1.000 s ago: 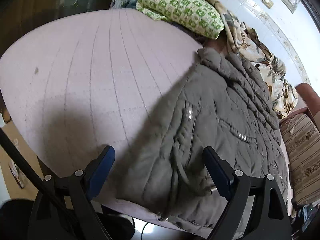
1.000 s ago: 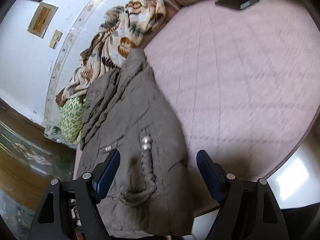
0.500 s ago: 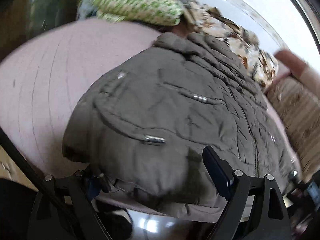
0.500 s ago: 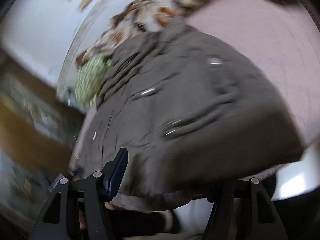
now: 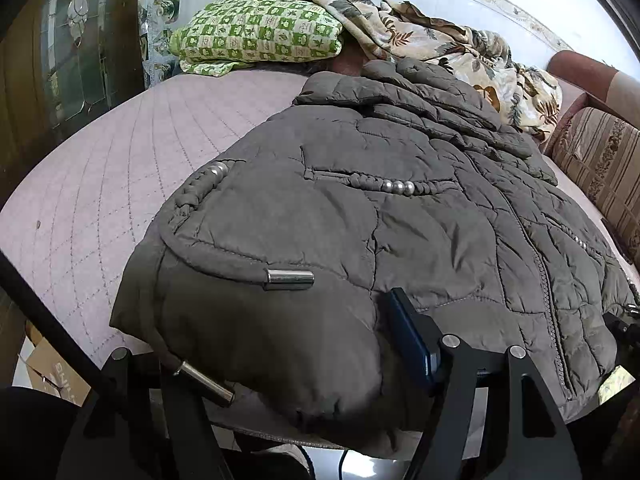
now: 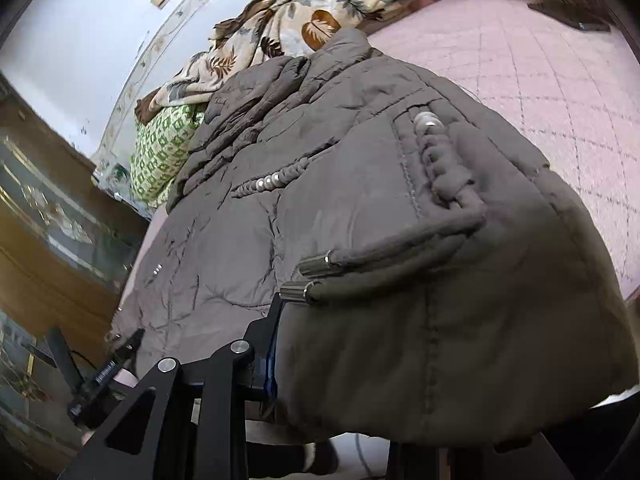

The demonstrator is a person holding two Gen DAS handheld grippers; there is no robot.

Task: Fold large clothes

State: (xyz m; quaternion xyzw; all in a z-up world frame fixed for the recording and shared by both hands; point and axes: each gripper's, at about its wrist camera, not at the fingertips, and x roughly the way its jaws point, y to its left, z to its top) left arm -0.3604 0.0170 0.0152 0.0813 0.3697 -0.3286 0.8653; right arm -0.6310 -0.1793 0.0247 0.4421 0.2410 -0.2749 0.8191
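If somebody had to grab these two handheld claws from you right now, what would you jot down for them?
Left gripper: jaws closing around the near hem of the grey padded jacket, fabric bunched between them.
Right gripper: jaws also closing, with the hem's other end between them; only one finger shows, the other is under the cloth.
The jacket lies lengthwise on the pink quilted bed, collar at the far end by the green checked pillow and the leaf-print blanket.
Done: both ends of the hem taken up.
Left: probably carry the hem toward the collar to halve the jacket, then flatten it.
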